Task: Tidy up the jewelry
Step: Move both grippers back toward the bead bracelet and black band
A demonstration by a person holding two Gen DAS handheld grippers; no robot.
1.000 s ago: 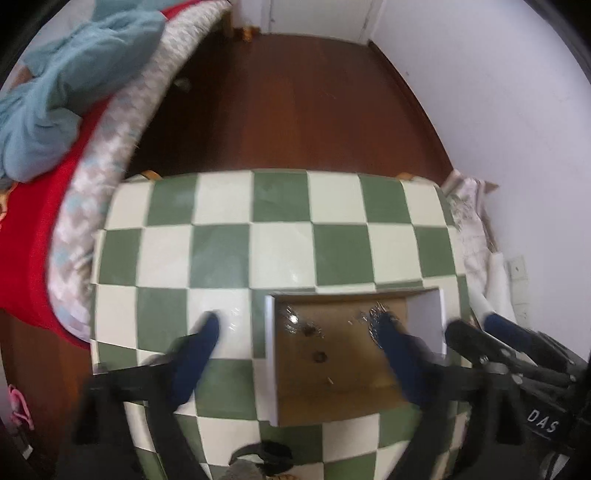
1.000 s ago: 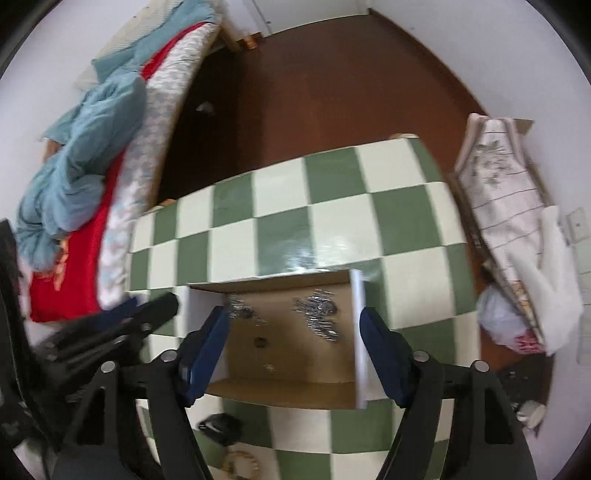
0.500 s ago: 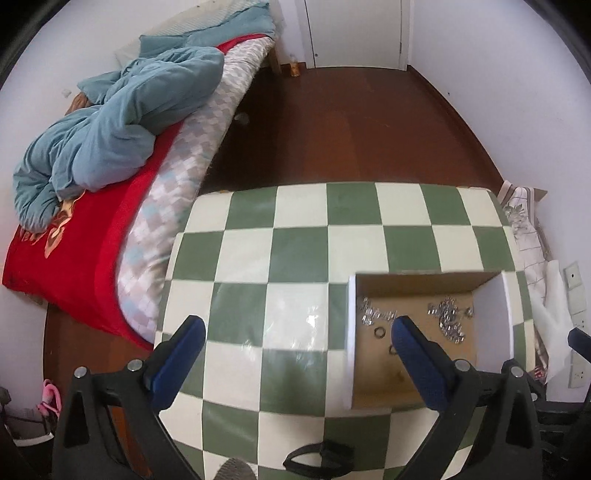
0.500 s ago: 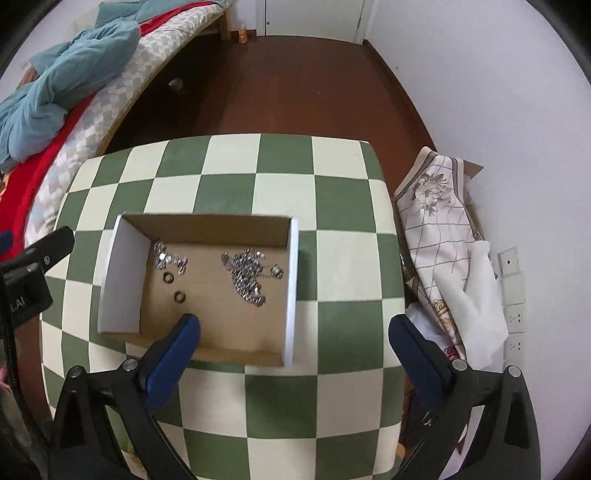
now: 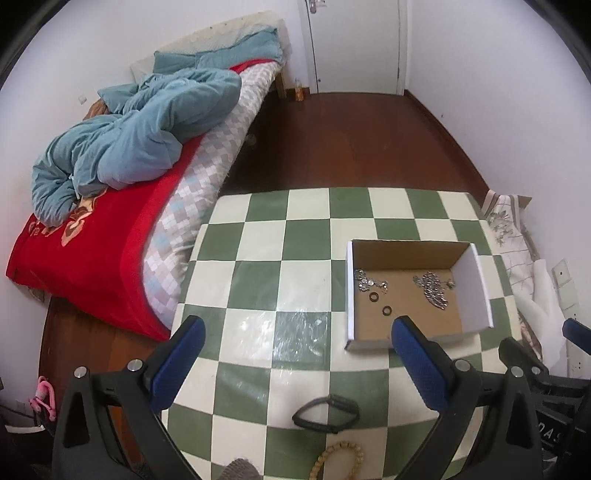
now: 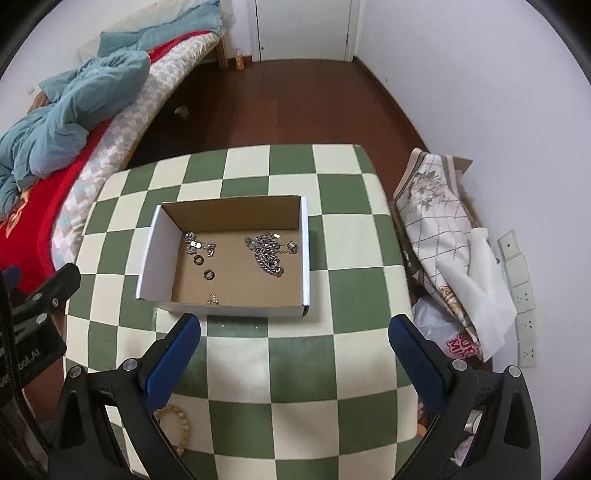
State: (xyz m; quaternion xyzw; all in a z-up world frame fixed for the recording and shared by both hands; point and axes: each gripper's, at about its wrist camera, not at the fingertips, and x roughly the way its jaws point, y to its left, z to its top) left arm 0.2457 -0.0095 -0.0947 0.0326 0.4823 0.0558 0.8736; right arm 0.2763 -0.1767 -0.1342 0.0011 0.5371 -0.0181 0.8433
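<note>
An open cardboard box (image 6: 306, 254) (image 5: 480, 280) stands on the green-and-white checkered table (image 6: 295, 354) (image 5: 258, 280). Inside lie a silver chain pile (image 6: 266, 253) (image 5: 433, 288), a smaller silver piece (image 6: 197, 243) (image 5: 369, 281), two dark rings (image 6: 209, 274) (image 5: 386, 310) and a small gold item (image 6: 212, 300). A black band (image 5: 327, 412) and a wooden bead bracelet (image 5: 334, 458) (image 6: 178, 424) lie on the table's near edge. My left gripper (image 5: 295, 332) is open and empty, above the table left of the box. My right gripper (image 6: 295, 332) is open and empty, just in front of the box.
A bed with a red cover and a blue quilt (image 5: 129, 140) stands left of the table. Patterned cloth and bags (image 6: 443, 236) lean against the white wall on the right, by wall sockets (image 6: 521, 295). Dark wooden floor (image 6: 277, 103) lies beyond, with a white door (image 6: 303, 26).
Both grippers have pulled up and back from inside the box, so the whole box and more of the room now show. Both stay open and empty.
</note>
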